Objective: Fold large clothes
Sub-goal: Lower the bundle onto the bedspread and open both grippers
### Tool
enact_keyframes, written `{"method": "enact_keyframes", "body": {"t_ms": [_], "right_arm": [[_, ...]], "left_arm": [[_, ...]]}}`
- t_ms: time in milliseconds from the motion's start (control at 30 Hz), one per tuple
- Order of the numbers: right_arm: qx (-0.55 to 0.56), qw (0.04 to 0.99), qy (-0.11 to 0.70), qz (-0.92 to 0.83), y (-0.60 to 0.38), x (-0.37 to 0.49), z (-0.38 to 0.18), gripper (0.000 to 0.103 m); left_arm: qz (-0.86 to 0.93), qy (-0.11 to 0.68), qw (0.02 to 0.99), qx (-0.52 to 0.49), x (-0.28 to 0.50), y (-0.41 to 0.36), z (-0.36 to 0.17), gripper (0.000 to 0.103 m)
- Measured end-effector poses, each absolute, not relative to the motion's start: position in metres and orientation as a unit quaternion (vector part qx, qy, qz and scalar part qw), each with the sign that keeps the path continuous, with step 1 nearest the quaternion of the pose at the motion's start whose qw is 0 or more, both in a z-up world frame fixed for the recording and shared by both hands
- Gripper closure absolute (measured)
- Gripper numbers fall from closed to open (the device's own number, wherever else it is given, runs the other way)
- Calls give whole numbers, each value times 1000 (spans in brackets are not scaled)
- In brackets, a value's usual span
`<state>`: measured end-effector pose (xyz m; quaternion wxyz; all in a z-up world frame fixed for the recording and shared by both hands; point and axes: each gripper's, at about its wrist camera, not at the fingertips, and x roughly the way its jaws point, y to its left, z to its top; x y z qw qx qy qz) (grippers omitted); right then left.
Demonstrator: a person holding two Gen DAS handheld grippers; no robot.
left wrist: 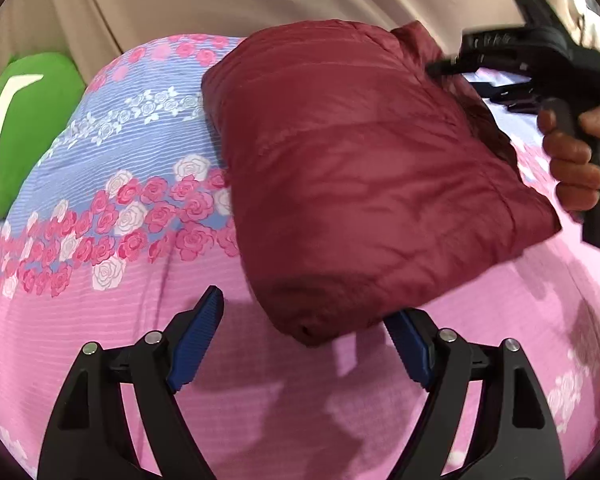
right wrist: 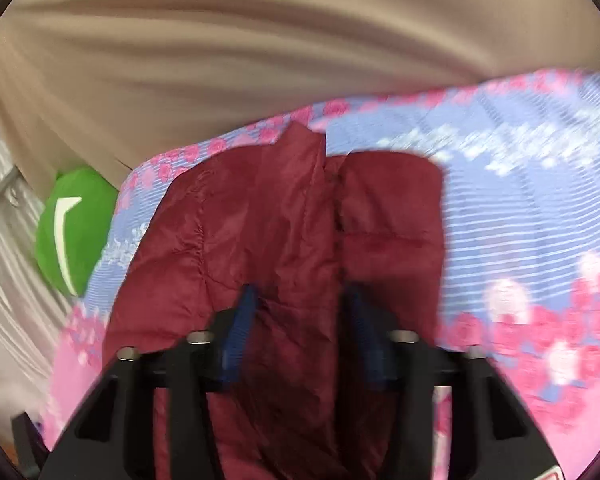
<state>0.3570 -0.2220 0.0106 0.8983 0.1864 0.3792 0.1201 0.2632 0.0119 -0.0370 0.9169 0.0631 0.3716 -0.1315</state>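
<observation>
A folded dark red puffer jacket [left wrist: 360, 184] is held up above the pink and blue floral bed sheet [left wrist: 100, 320]. My left gripper [left wrist: 308, 320] is open, its blue fingertips [left wrist: 204, 320] spread wide just below the jacket's lower corner, holding nothing. My right gripper [left wrist: 444, 70] grips the jacket's far collar edge. In the right wrist view the right gripper [right wrist: 300, 308] is shut on a thick fold of the jacket [right wrist: 292, 220], with the collar standing up beyond the fingers. That view is motion blurred.
A green cushion [left wrist: 24, 120] with a white mark lies at the bed's far left, also in the right wrist view [right wrist: 72, 228]. A beige curtain [right wrist: 260, 60] hangs behind the bed. The person's hand [left wrist: 572, 160] holds the right gripper's handle.
</observation>
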Motion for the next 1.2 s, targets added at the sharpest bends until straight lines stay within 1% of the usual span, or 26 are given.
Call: {"method": "enact_keyframes", "body": {"t_ms": [33,67,100,167,200,300,367,467,533,567,700,800,867,900,967,1100,1200], "right_arm": [[193,895,379,132,-219,360,11,97],[198,903,359,130,-220,356,18,98],[204,913,329,128,-225,346,27,99],[224,919,306,110,-239,336,31,100],[232,917,311,95,-245,337,24,100],[219,898,377,64,-248,354,-27,100],[217,893,389,63,-246,356,-36,101],[220,890,394,64,-245,355,-26,98],[232,893,381,60,-250,345,-10,88],[233,897,371,57,-253,335,-1,85],[187,924,328,58,-250,280,38,85],[124,932,328,86,-220,243,50,85],[95,930,341,98,-203,235,45,89],[74,927,353,105,-192,229,37,93],[47,922,371,98,-178,226,20,95],[15,917,396,41,-183,241,-11,102],[26,908,417,28,-197,255,-30,103]], "left_arm": [[-126,371,918,61,266,13,-36,30],[-119,369,920,59,269,15,-34,35],[-116,370,920,58,270,16,-34,35],[-125,380,915,41,278,20,-35,37],[-126,388,912,38,281,19,-37,38],[-116,398,909,48,291,11,-49,39],[-109,396,910,56,294,7,-52,39],[-105,396,911,53,295,10,-51,39],[-108,394,911,56,287,16,-48,39],[-110,393,911,61,281,17,-45,38],[-126,369,919,65,245,33,-20,38],[-138,331,933,36,227,37,16,34],[-143,319,937,21,227,32,30,32],[-138,319,938,16,232,26,35,32],[-133,325,936,13,243,15,33,32],[-108,362,925,37,274,-12,-3,31],[-105,375,921,25,286,-15,-23,29]]}}
